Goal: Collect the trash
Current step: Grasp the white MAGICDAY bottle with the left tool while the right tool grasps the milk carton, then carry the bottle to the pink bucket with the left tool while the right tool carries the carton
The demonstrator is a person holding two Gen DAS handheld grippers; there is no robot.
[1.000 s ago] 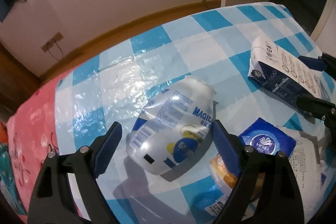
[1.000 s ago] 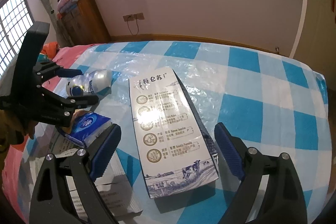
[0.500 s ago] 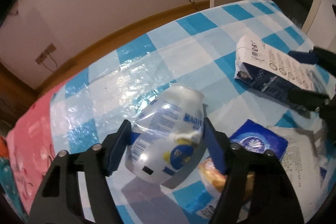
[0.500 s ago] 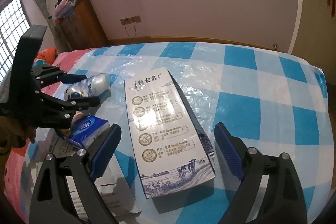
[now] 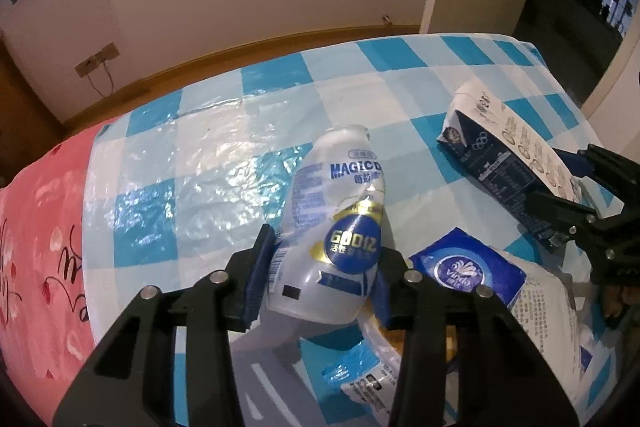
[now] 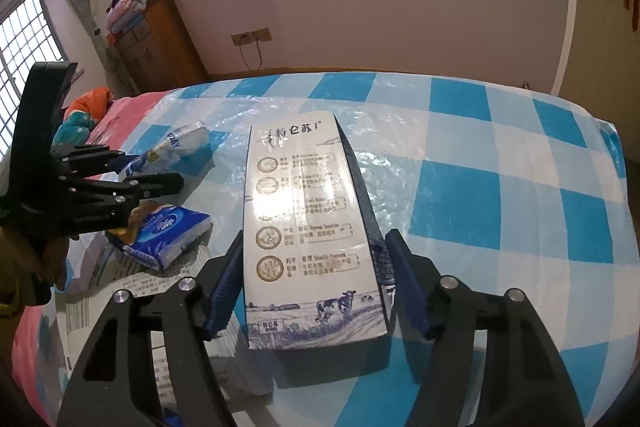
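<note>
A crushed clear plastic bottle (image 5: pixel 340 211) with a blue and gold label sits between the pads of my left gripper (image 5: pixel 322 251), which is shut on its lower body; the neck tilts up and away. In the right wrist view the bottle (image 6: pixel 182 145) shows at the left with the left gripper (image 6: pixel 136 173) around it. A white and dark blue milk carton (image 6: pixel 304 219) lies flat on the checked cloth. My right gripper (image 6: pixel 315 241) is shut on its near end, both pads against its sides. The left wrist view also shows the carton (image 5: pixel 500 147).
A blue tissue pack (image 5: pixel 468 271) lies between the two grippers on printed paper (image 6: pixel 160 291), with an orange-toned wrapper (image 5: pixel 400 339) under the left gripper. The blue and white checked cloth (image 6: pixel 500 187) spreads right; a pink sheet (image 5: pixel 44 227) lies left. A wooden cabinet (image 6: pixel 160 43) stands behind.
My left gripper closed on the bottle and tipped it upright. My right gripper's fingers closed in from wide open onto the sides of the milk carton.
</note>
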